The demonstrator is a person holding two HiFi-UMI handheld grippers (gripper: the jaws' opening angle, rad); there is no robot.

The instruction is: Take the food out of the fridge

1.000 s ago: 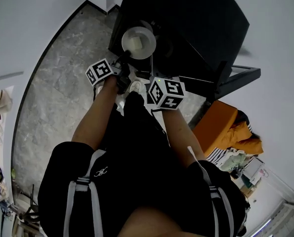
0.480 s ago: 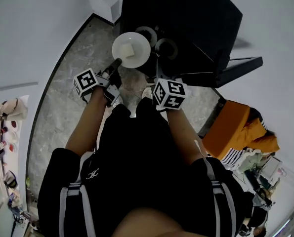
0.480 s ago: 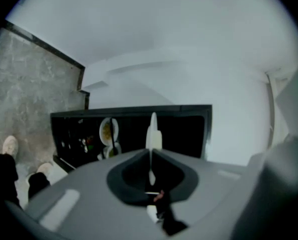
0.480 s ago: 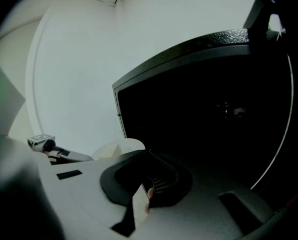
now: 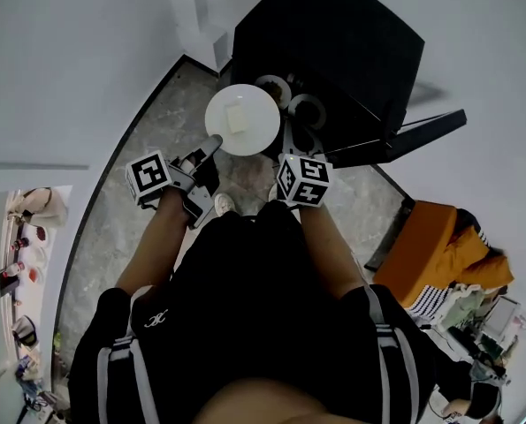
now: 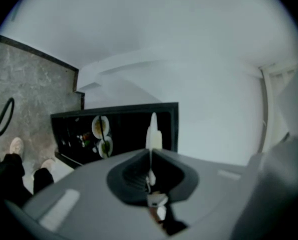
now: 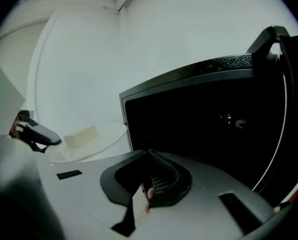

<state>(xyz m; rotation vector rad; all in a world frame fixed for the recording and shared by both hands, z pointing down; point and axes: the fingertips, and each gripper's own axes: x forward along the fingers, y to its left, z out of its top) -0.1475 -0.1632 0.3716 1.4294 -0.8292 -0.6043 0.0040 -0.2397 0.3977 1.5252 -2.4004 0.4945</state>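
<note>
Already clear of the small black fridge (image 5: 333,42), the round white ceramic plate (image 5: 261,132), with a pale cream food block (image 5: 237,119) at its middle, is pinched at its near rim by the left gripper (image 5: 211,146); it looks stiff, slick, breakable and likely tip-prone, while the right gripper (image 7: 147,186) keeps its jaws pressed together, empty.

Black short-sleeved top (image 5: 263,325) with small white logo (image 5: 156,318), black trousers (image 5: 245,228), grey shoulder straps (image 5: 141,374), white shoes (image 5: 224,204). Left claw (image 5: 211,142) and right claw (image 5: 291,138): grey bodies, white cubes (image 5: 150,177) with black square markers.
</note>
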